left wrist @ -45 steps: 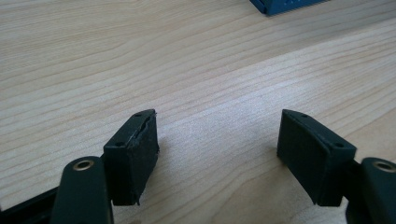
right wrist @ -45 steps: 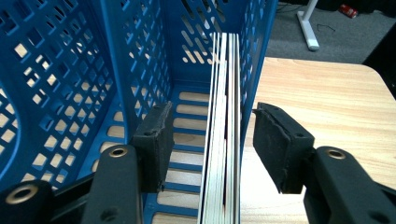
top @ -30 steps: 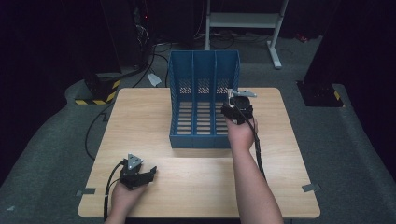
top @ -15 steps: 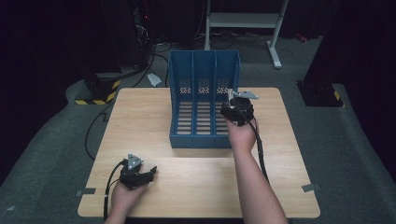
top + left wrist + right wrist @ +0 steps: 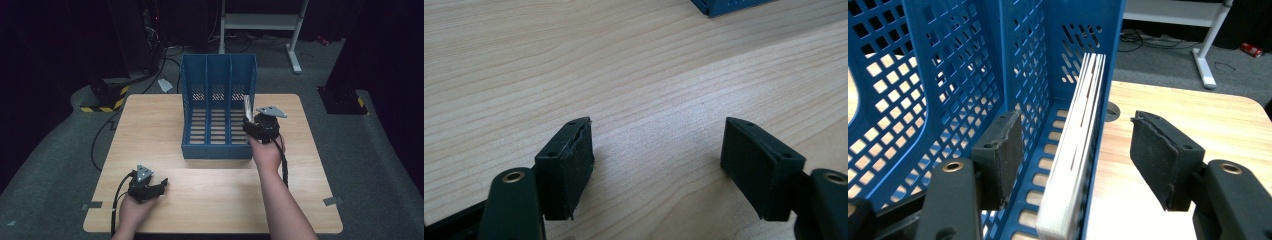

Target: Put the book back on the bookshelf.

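Observation:
A blue three-slot file rack (image 5: 218, 90) stands at the back middle of the wooden table (image 5: 150, 125). A thin white stack like a book (image 5: 1078, 140) stands on edge in the rightmost slot (image 5: 246, 106), leaning against the rack's right wall. My right gripper (image 5: 257, 125) is at that slot's front right corner, open. In the right gripper view (image 5: 1075, 125) one jaw is inside the slot and the other outside the wall; neither pad touches the white stack. My left gripper (image 5: 150, 187) rests open near the front left of the table, with bare wood between its jaws (image 5: 656, 145).
The rack's other two slots (image 5: 948, 75) hold nothing. Off the back of the table, the floor carries cables (image 5: 165, 55), a yellow-black striped block (image 5: 102, 102) at the left and a white metal stand (image 5: 260, 22).
My right gripper has drawn back a little toward the table's front and right, while the white stack stays in the rack. The left gripper has not moved.

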`<action>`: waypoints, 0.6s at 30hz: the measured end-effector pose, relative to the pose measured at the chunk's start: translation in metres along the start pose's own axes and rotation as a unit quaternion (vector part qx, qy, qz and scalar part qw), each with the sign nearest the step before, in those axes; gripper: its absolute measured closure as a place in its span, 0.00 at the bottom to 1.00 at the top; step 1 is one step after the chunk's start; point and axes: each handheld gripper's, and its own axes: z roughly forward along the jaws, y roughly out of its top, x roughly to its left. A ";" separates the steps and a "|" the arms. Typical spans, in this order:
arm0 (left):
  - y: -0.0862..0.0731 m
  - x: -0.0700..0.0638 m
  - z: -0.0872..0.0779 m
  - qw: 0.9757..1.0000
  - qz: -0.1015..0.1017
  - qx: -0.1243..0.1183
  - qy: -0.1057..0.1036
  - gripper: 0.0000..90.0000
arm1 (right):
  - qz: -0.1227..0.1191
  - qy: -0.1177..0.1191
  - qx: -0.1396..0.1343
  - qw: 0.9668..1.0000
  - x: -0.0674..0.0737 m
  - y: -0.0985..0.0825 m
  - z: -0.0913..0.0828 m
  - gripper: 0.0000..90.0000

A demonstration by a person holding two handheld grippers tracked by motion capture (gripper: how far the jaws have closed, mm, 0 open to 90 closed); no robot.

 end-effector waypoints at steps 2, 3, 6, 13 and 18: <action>0.000 0.000 0.000 1.000 0.002 0.002 -0.001 0.32 | -0.003 0.003 -0.005 1.000 -0.003 -0.004 -0.006 0.42; 0.000 0.000 0.000 1.000 0.002 0.002 -0.001 0.32 | -0.005 0.005 -0.007 1.000 -0.005 -0.005 -0.009 0.42; 0.000 0.000 0.000 1.000 0.002 0.002 -0.001 0.32 | -0.007 0.010 -0.013 1.000 -0.011 -0.011 -0.018 0.42; 0.000 0.000 0.000 1.000 0.002 0.003 -0.001 0.32 | -0.020 0.013 -0.014 1.000 -0.026 -0.031 -0.034 0.41; 0.000 0.000 0.000 1.000 0.003 0.003 -0.001 0.32 | -0.034 0.016 -0.002 0.999 -0.035 -0.056 -0.040 0.39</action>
